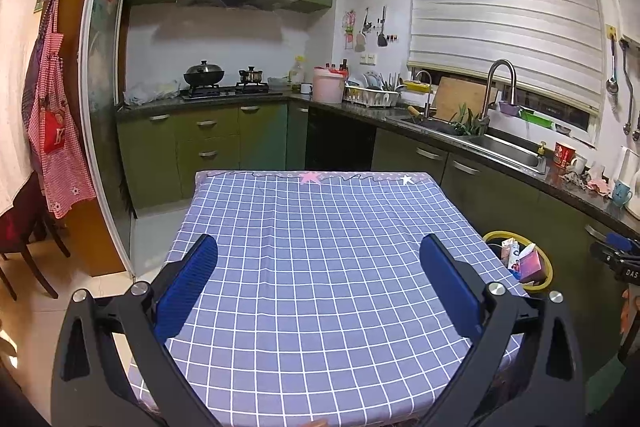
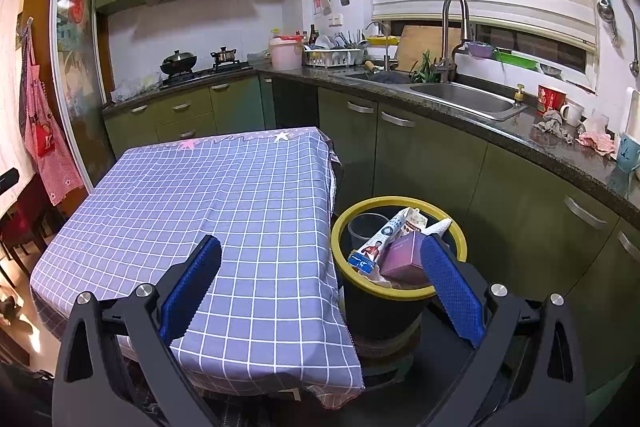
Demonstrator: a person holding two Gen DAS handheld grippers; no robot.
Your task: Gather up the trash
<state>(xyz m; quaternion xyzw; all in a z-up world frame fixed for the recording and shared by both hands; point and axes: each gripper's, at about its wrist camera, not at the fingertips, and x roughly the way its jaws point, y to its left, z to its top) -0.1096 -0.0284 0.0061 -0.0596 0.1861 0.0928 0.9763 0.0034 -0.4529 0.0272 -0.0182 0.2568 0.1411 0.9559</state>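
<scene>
Both grippers hang with their ribbed blue pads spread wide and nothing between them: the left gripper [image 1: 319, 279] over the near half of the blue-and-white checked cotton tablecloth [image 1: 304, 227], the right gripper [image 2: 322, 281] straddling the cloth's right edge and the round black waste bin with a yellow rim [image 2: 400, 293]. No litter shows anywhere on the cloth, whose surface is flat save for a few soft creases and a star-printed border at the far edge. The trash sits in the bin, on the floor just right of the table: a tall printed carton [image 2: 380, 239] leaning across the opening, a small glossy purple cardboard box [image 2: 402, 257] beside it, a clear plastic cup [image 2: 366, 225] at the far left inside, and some crumpled white paper underneath. I judge the collecting to be at or near its end, with the release step over. The next move, if any, calls for a look round for stray pieces, perhaps on the dark speckled stone counter [image 2: 520, 135] at the right, where crumpled rags lie near mugs; whether those count as trash I cannot tell.
</scene>
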